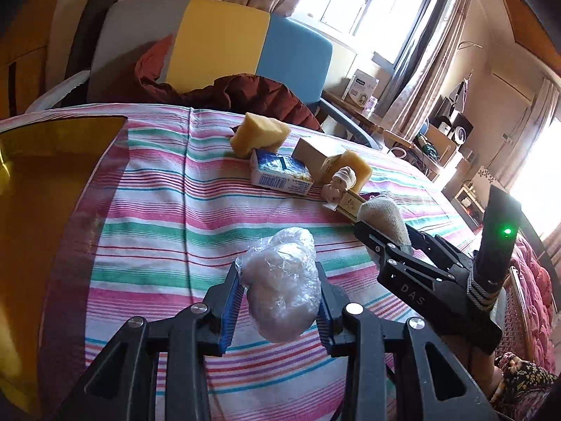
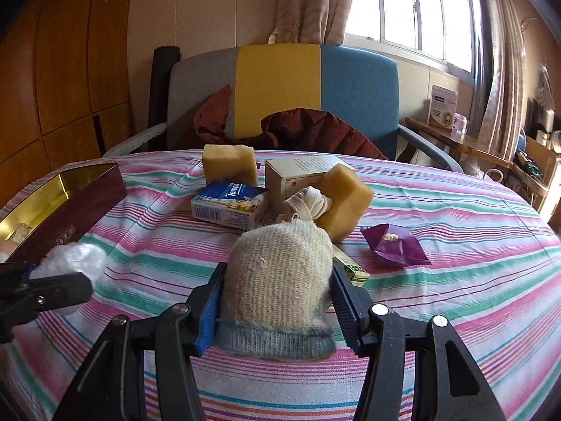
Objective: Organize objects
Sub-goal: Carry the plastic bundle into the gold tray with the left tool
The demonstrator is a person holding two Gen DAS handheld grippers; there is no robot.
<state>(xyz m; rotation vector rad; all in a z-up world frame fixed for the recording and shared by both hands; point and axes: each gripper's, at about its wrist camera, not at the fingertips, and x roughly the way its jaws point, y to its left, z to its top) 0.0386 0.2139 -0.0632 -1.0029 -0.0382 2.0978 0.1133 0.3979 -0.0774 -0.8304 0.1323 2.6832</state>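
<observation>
My left gripper (image 1: 278,280) is shut on a crumpled clear plastic bag (image 1: 280,280) and holds it above the striped cloth; it also shows in the right wrist view (image 2: 70,263). My right gripper (image 2: 277,280) is shut on a rolled beige knit sock with a grey-blue cuff (image 2: 277,287), also seen in the left wrist view (image 1: 384,219). Behind lie two yellow sponges (image 2: 229,165) (image 2: 345,203), a blue Tempo tissue pack (image 2: 228,205), a cream carton (image 2: 298,175), a small white bundle (image 2: 308,203) and a purple sachet (image 2: 394,244).
An open dark red box with a gold lining (image 2: 66,196) stands at the left on the striped tablecloth (image 2: 455,280). A grey, yellow and blue chair (image 2: 280,87) with a maroon jacket (image 2: 315,129) is behind the table. A side table with boxes (image 2: 443,105) is at the right.
</observation>
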